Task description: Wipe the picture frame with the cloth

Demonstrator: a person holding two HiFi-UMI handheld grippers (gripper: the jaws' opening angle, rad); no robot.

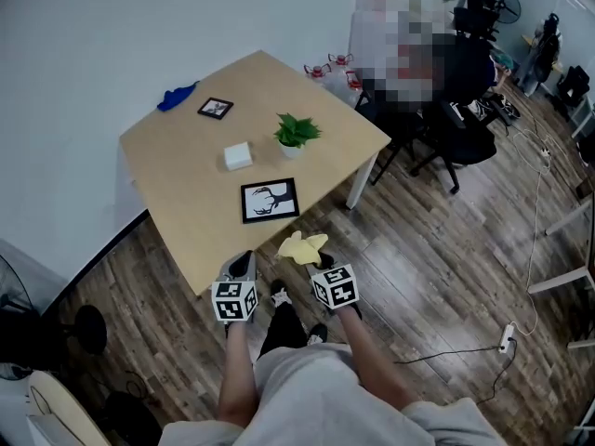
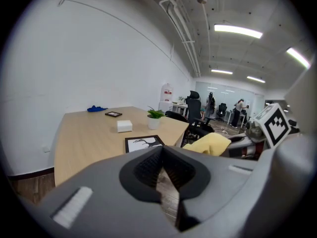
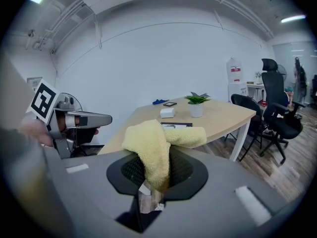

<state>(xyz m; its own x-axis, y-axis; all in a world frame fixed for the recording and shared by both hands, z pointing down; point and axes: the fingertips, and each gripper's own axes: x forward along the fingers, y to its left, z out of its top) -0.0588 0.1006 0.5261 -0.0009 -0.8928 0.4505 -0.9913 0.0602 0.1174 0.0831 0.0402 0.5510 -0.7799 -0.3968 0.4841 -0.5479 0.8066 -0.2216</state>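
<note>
While the right gripper (image 1: 319, 266) pinches the cloth (image 1: 302, 246) and the left gripper (image 1: 241, 268) sits closed, empty, wiping looks unstarted; next, bring cloth forward onto the frame (image 1: 270, 200) just ahead.

Blk picture frame (image 1: 270, 200) flat on table (image 1: 177, 170) nr edge; yellow cloth (image 1: 303, 247) bunched in right hand-held gripper (image 1: 316, 260).

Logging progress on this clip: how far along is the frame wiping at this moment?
Done: the yellow cloth is clamped in the right gripper.
In hand: both grippers are held off the near edge of the table, short of the large picture frame. The left gripper is shut and empty.
Left: the cloth has not touched the frame, so all the wiping is yet to do.
</note>
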